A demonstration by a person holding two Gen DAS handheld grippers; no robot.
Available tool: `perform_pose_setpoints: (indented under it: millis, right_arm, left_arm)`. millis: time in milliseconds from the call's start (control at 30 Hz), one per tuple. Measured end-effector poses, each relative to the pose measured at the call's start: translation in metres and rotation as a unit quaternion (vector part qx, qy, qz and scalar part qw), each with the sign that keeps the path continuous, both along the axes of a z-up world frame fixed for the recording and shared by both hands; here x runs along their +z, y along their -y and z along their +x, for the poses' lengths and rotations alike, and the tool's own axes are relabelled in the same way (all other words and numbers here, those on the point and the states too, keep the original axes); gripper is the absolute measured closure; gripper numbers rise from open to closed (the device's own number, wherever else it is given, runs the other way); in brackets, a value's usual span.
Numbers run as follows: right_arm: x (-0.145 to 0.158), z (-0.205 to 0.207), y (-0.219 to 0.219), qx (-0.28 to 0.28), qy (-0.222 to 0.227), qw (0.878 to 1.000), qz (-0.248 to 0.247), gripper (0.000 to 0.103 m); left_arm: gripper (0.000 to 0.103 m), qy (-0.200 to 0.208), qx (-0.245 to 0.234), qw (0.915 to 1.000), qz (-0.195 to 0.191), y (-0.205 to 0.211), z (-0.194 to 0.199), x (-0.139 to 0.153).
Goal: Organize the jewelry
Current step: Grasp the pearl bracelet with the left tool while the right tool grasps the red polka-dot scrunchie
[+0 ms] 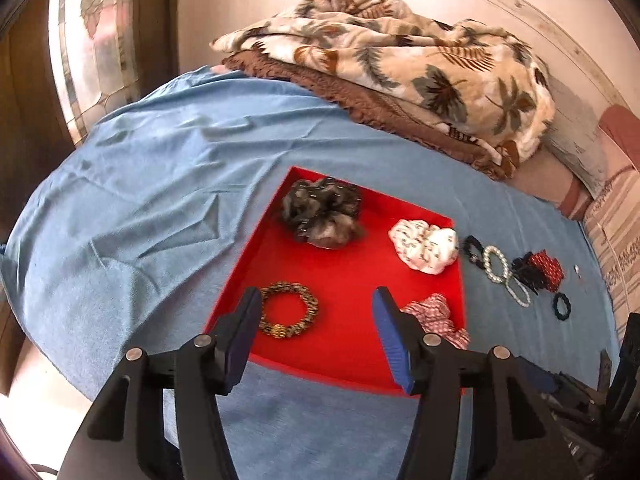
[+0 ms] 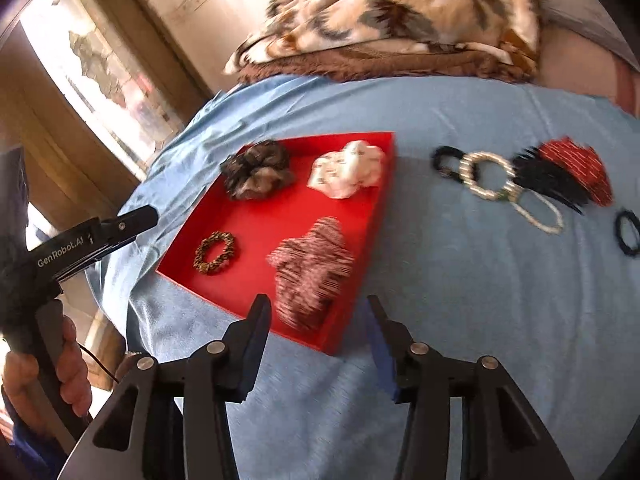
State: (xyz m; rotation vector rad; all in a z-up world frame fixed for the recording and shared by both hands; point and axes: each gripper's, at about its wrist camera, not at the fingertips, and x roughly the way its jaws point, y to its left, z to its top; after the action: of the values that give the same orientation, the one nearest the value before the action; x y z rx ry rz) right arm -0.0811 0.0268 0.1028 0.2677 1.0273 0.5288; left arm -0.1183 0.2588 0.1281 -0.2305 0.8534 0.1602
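Observation:
A red tray (image 1: 340, 280) lies on a blue cloth. It holds a grey fuzzy scrunchie (image 1: 320, 216), a white scrunchie (image 1: 424, 250), a brown beaded bracelet (image 1: 289, 315) and a red-and-white scrunchie (image 1: 436, 318). My left gripper (image 1: 318, 296) hangs open above the tray's near part, just right of the bracelet, with nothing between its fingers. My right gripper (image 2: 318, 302) is open at the tray's (image 2: 260, 224) near corner. The red-and-white scrunchie (image 2: 312, 268) lies blurred just beyond its tips, not pinched. The left gripper (image 2: 132, 220) also shows at the left edge, held by a hand (image 2: 68, 360).
Right of the tray on the cloth lie a black hair tie (image 2: 446, 160), a pearl bracelet (image 2: 486, 176), a thin pearl strand (image 2: 540, 212), a black claw clip (image 2: 552, 180), a red scrunchie (image 2: 576, 168) and a dark hair tie (image 2: 628, 232). A leaf-patterned blanket (image 1: 400, 64) is heaped behind.

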Motion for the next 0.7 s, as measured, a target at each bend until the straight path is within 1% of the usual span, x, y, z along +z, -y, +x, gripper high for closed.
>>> perform_pose_setpoints:
  millis: [133, 233, 333, 400, 467, 600, 633, 667, 700]
  right_arm:
    - [-0.009, -0.003, 0.044, -0.044, -0.008, 0.999, 0.001, 0.051]
    - [-0.018, -0.002, 0.082, -0.084, -0.018, 0.996, -0.008, 0.051]
    - [-0.022, 0.002, 0.113, -0.117, -0.023, 0.993, -0.011, 0.051]
    - [-0.021, 0.008, 0.128, -0.134, -0.016, 0.991, -0.017, 0.051]
    - [-0.018, 0.016, 0.141, -0.148, -0.008, 0.989, -0.022, 0.051]
    - [-0.013, 0.042, 0.17, -0.178, 0.006, 0.984, -0.023, 0.05]
    - [-0.012, 0.05, 0.176, -0.183, 0.008, 0.983, -0.02, 0.048]
    - [-0.01, 0.061, 0.182, -0.188, 0.01, 0.982, -0.018, 0.044]
    - [-0.009, 0.075, 0.187, -0.193, 0.011, 0.981, -0.016, 0.042]
  left_arm:
    - [0.047, -0.004, -0.034, 0.9994, 0.0, 0.026, 0.002, -0.001]
    - [0.047, -0.011, -0.074, 0.9972, 0.0, 0.055, 0.01, -0.005]
    - [0.047, -0.02, -0.119, 0.9927, -0.003, 0.085, 0.021, -0.007]
    - [0.047, -0.024, -0.143, 0.9893, -0.009, 0.104, 0.03, -0.007]
    - [0.047, -0.026, -0.165, 0.9858, -0.016, 0.122, 0.045, -0.007]
    - [0.047, -0.029, -0.198, 0.9796, -0.017, 0.154, 0.074, -0.008]
    - [0.047, -0.03, -0.203, 0.9785, -0.016, 0.16, 0.081, -0.008]
    - [0.047, -0.031, -0.209, 0.9773, -0.015, 0.167, 0.092, -0.01]
    - [0.047, -0.031, -0.215, 0.9761, -0.014, 0.174, 0.104, -0.012]
